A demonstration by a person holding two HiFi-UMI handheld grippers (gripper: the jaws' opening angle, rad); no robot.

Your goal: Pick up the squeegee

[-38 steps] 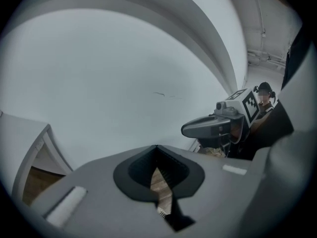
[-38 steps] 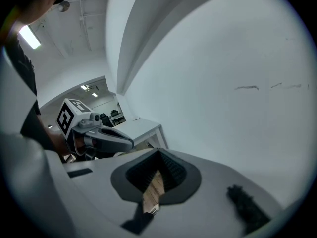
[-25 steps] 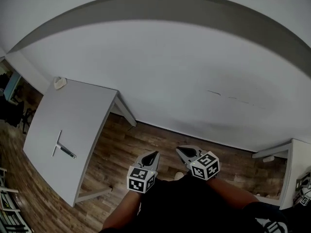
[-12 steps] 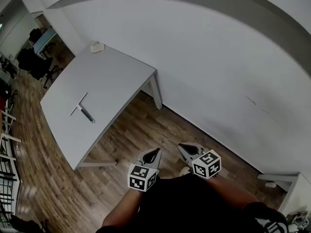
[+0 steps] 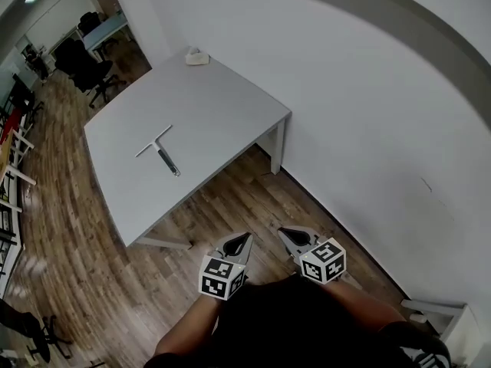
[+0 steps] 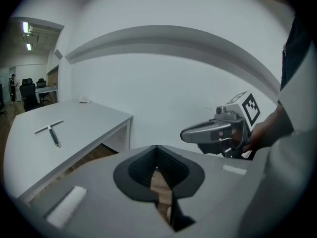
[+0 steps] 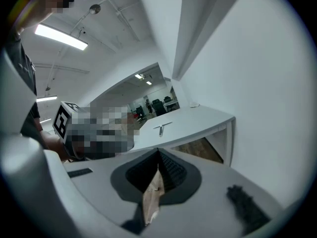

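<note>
Worktop (image 5: 222, 113): grey, one unit. Left tongs (image 5: 239, 244) and right tongs (image 5: 288, 234): both together, nothing between them, held off the worktop's near edge. Squeegee (image 5: 161, 150): flat about mid-worktop, toward its left edge, well apart from both tongs. Small pale object (image 5: 197, 57): far corner.

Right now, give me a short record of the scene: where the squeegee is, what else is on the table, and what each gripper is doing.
squeegee: lying flat near the middle of the table, untouched
table setting: against the white wall, on a wooden floor
other item: small pale object at the table's far corner by the wall; too small to identify
left gripper: jaws together, empty, over the floor short of the table
right gripper: jaws together, empty, beside the left one
task state: squeegee not yet picked up
</note>
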